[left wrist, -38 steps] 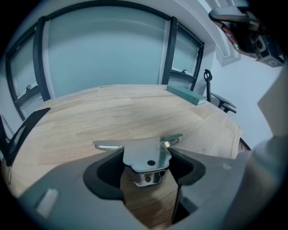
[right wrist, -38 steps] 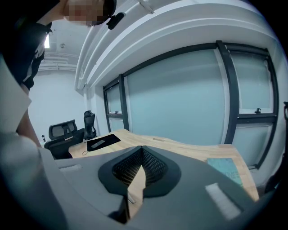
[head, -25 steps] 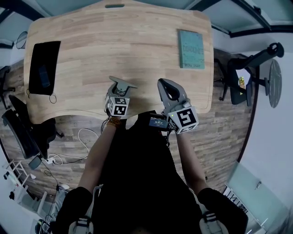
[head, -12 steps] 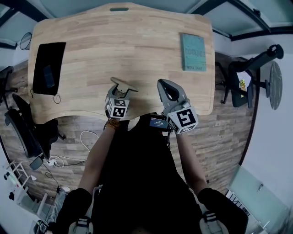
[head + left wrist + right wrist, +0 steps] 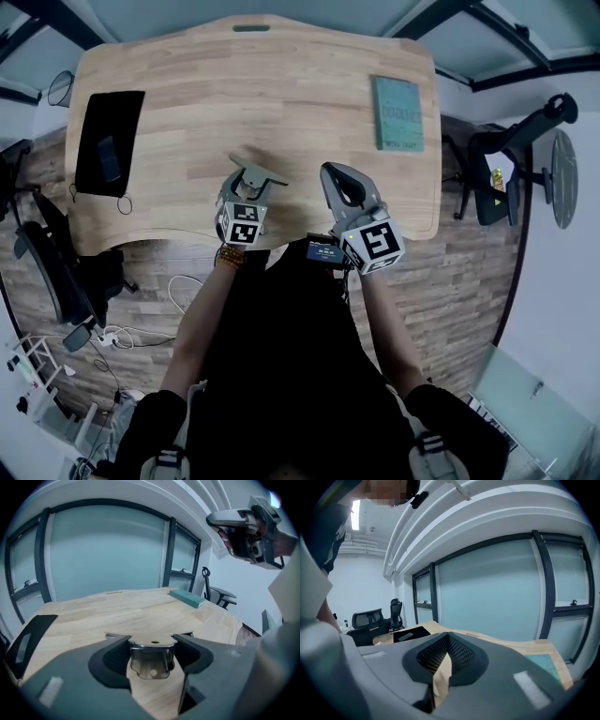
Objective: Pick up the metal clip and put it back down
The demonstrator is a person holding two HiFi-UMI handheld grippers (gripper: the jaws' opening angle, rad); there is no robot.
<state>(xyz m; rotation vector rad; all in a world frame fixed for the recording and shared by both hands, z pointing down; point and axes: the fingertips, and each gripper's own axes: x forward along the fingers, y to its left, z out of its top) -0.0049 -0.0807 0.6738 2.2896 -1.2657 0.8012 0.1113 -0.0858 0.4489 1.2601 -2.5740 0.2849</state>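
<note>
Left gripper [image 5: 151, 644] clamped on metal clip [image 5: 151, 662]; right gripper [image 5: 448, 641] jaws together. Teal book [image 5: 397, 113] ahead of right gripper: cover print illegible.

The light wooden tabletop [image 5: 262, 103] fills the upper half of the head view. A black pad [image 5: 110, 141] lies flat at its upper left. A teal book [image 5: 398, 112] lies flat at its upper right, well apart from the pad.

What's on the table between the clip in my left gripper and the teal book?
Nothing: between the metal clip and the teal book there is only bare table. The left gripper view shows it; the head view agrees.
</note>
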